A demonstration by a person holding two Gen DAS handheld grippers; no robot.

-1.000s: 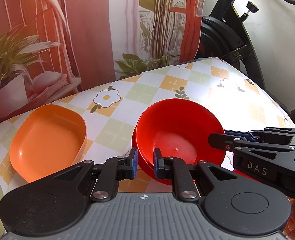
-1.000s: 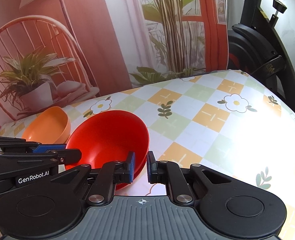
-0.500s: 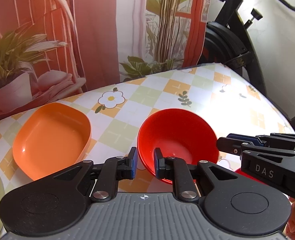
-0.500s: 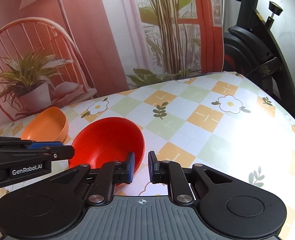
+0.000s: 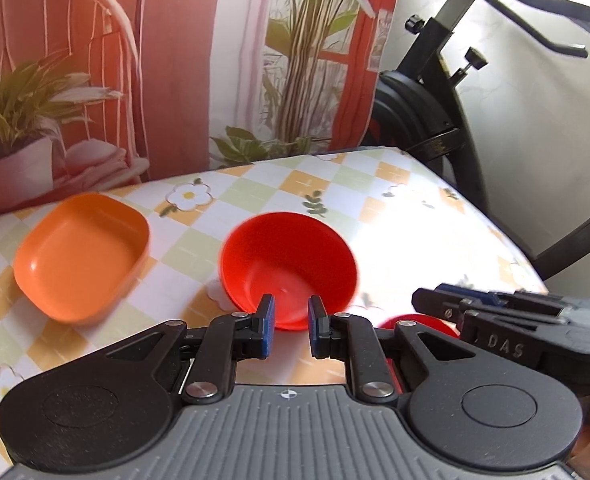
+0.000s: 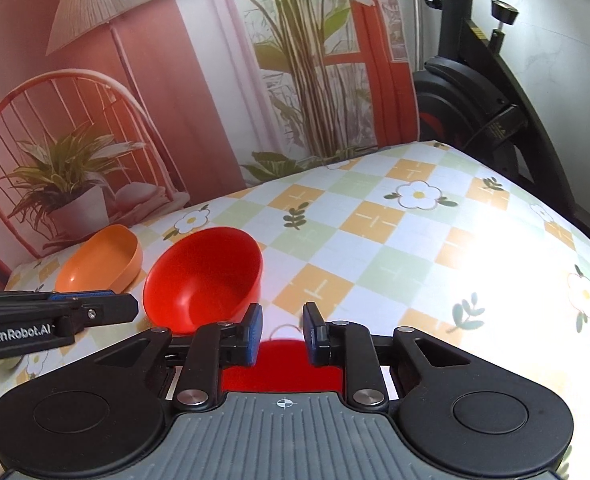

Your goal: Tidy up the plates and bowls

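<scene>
The left gripper (image 5: 289,326) hangs level above the table (image 6: 395,240), jaws parted and empty; the red bowl (image 5: 287,268) sits at its 12 o'clock. The right gripper (image 6: 281,334), likewise parted and empty, hovers over a red plate (image 6: 283,368), the orange dish (image 6: 103,258) at 10 o'clock.

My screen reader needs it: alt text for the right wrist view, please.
Open right claw hovers over a red plate on the checkered tablecloth. A red bowl and an orange bowl sit ahead left; the left claw enters from the left.

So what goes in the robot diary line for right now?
left gripper: open, empty | right gripper: open, empty | red bowl: on tablecloth | orange dish: beside it, apart
</scene>
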